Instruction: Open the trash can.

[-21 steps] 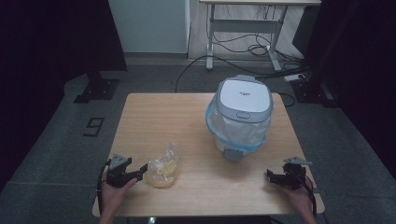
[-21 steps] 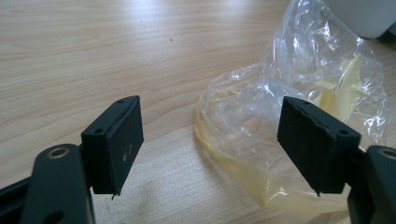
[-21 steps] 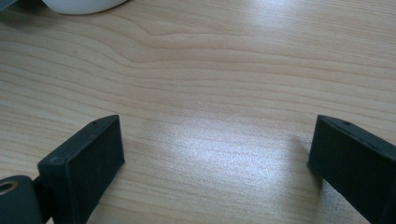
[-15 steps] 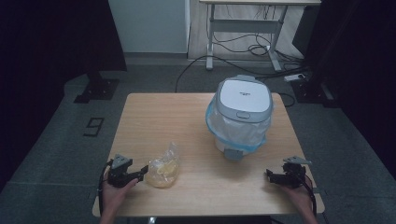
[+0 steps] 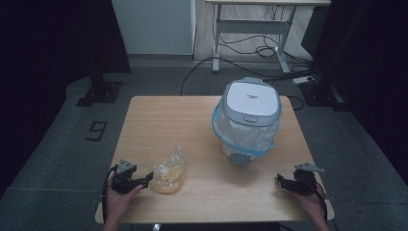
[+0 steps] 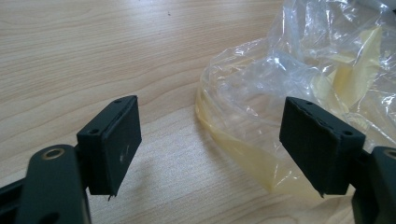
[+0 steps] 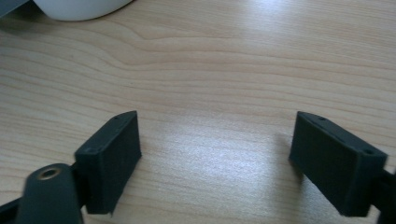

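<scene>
In the high view the work looks barely begun: the clear plastic bag (image 5: 168,173) lies on the table (image 5: 192,120) near its front edge, well to the left of the white lidded bin (image 5: 249,118), and nothing has been lifted. The left gripper (image 5: 144,182) sits just left of the bag, jaws spread wide; the right gripper (image 5: 281,181) rests in front and to the right of the bin, likewise wide and empty. The bin is lined with a blue-rimmed bag and its lid is down, so what it holds is hidden. In the left gripper view the clear bag (image 6: 299,93) holds something pale yellow; its edge lies between the open jaws, ungripped. In the right gripper view, bare wood lies between the spread jaws, the bin's white base (image 7: 79,7) beyond.
</scene>
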Demonstrator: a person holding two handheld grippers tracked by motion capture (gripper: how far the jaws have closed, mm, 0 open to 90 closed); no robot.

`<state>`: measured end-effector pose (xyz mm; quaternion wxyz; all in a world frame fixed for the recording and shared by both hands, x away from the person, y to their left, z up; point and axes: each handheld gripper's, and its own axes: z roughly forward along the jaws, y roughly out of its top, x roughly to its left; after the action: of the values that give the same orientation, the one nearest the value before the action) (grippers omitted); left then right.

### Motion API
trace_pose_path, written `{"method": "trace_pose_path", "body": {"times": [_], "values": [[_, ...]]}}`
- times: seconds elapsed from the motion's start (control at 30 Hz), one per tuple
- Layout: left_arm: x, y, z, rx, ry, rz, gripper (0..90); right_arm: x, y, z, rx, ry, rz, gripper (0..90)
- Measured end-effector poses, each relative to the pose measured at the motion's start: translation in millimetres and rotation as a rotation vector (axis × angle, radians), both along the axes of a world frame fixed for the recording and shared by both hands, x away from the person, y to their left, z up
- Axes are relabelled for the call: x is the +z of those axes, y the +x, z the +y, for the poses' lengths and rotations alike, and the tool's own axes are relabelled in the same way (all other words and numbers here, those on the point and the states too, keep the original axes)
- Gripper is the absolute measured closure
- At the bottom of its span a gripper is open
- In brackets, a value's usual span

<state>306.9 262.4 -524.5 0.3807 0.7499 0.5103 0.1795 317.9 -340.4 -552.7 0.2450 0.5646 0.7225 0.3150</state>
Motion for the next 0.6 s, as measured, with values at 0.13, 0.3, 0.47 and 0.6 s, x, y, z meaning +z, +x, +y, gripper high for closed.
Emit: {"method": "trace_pose_path", "body": {"times": [0.13, 0.3, 0.47, 0.6], "values": [[-0.2, 0.5, 0.3, -0.001, -0.001, 0.003, 20.8, 1.9, -1.8, -4.3, 0.004, 0.002, -0.021, 34.6], [-0.2, -0.5, 0.1, 0.003, 0.001, 0.003, 20.9, 9.5, -7.7, -6.5, 0.037, 0.002, -0.105, 51.8], [0.8, -1.0, 1.5, 0.009, -0.004, -0.004, 21.0, 18.4, -12.4, -6.9, 0.058, 0.031, -0.148, 62.9], [0.9, -1.1, 2.0, 0.011, -0.009, -0.003, 20.9, 25.4, -16.3, -10.3, 0.094, 0.077, -0.164, 77.4]]}}
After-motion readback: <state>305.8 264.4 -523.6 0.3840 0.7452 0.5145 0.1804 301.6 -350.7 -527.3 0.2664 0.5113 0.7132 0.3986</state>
